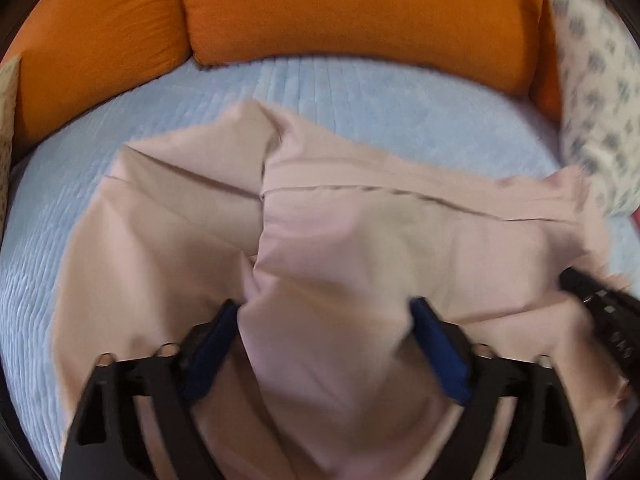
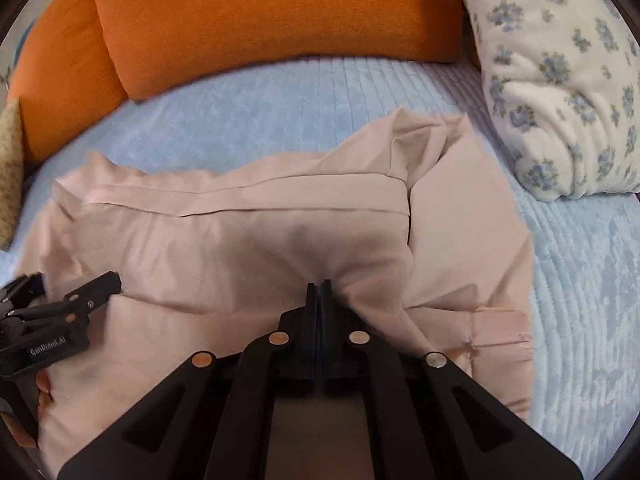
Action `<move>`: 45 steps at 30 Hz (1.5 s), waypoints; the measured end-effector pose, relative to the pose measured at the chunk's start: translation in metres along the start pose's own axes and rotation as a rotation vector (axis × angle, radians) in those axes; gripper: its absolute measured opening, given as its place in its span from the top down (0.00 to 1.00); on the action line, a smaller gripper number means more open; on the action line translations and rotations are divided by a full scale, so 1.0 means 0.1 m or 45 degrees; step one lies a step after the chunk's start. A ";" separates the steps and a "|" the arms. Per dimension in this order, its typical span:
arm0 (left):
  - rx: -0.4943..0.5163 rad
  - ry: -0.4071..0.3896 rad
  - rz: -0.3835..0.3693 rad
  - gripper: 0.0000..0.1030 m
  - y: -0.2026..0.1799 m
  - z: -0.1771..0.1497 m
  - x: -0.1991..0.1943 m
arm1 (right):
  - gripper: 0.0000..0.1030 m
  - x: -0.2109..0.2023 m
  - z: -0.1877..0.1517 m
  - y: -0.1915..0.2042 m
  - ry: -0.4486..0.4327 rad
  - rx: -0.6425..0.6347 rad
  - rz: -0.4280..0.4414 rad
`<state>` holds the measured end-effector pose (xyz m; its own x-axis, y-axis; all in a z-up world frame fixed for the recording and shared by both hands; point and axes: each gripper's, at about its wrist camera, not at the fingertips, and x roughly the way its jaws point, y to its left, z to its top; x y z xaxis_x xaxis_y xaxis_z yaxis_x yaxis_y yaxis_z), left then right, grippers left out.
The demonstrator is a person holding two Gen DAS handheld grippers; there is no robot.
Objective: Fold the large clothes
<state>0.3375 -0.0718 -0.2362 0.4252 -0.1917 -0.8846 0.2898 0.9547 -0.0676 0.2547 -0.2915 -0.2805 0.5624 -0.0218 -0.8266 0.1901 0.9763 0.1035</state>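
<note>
A large pale pink garment (image 1: 360, 232) lies crumpled and partly folded on a light blue quilted bed cover (image 1: 360, 92). My left gripper (image 1: 324, 308) is open, its blue-padded fingers (image 1: 436, 344) spread on either side of a raised ridge of the cloth. In the right wrist view the same garment (image 2: 240, 232) fills the middle. My right gripper (image 2: 319, 286) is shut on a pinched fold of it. The left gripper also shows at that view's left edge (image 2: 80, 292), and the right gripper at the left wrist view's right edge (image 1: 600, 312).
Orange cushions (image 1: 360, 12) line the back of the bed, seen too in the right wrist view (image 2: 260, 12). A white pillow with blue flowers (image 2: 560, 80) lies at the right. Blue cover (image 2: 580, 300) shows to the right of the garment.
</note>
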 end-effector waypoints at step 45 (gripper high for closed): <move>0.396 0.778 0.008 0.05 1.40 -2.37 -1.66 | 0.09 -2.19 -2.17 -0.67 0.575 -0.238 0.010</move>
<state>0.1043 0.1482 -0.2081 -0.1061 0.0638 -0.9923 0.5603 0.8283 -0.0066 -0.0556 -0.3057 -0.2262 0.1498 0.0408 -0.9879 0.0164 0.9989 0.0438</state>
